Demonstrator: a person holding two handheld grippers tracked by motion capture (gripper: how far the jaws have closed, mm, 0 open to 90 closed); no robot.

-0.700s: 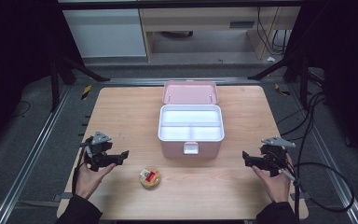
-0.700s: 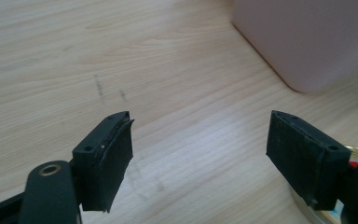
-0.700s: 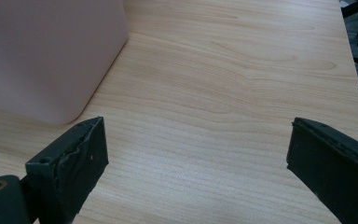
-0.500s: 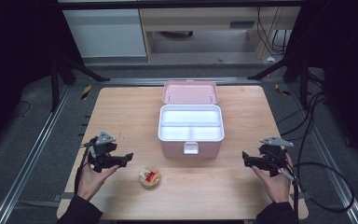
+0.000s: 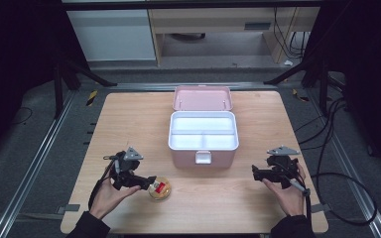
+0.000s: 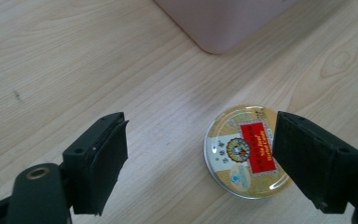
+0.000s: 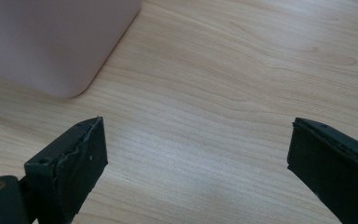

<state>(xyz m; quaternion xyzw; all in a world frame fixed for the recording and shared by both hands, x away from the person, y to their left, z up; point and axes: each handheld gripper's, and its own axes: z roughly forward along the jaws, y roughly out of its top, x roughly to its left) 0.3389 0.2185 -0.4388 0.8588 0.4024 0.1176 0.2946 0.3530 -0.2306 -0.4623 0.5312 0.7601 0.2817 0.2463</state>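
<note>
Small round tin [image 5: 159, 188] with gold lid and red label, flat on the wooden table [image 5: 129, 119], near-left of the pink box [image 5: 203, 141] and well apart from it. In the left gripper view, same tin [image 6: 246, 156] low and right of centre between the jaws, its right edge under the right-hand pad, left-hand pad well clear.

Left gripper [image 5: 146, 182] spread wide, gripping nothing, jaws straddling the tin without pressing on it; in its own view [image 6: 205, 163] bare table between left pad and tin.

Step judged in hand: closing on the tin for a lift. Best done by shifting the jaws to centre the tin between both pads, lowering until the pads flank the rim rather than the lid, then closing evenly. Likely risk: a one-sided touch sliding the smooth tin across the wood.

Pink box open, lid [image 5: 202, 97] laid back on the far side, white tray inside.

Right gripper [image 5: 256, 173] on the near-right, likewise spread and empty, over bare table; box corner [image 7: 70, 51] beyond its jaws.
</note>
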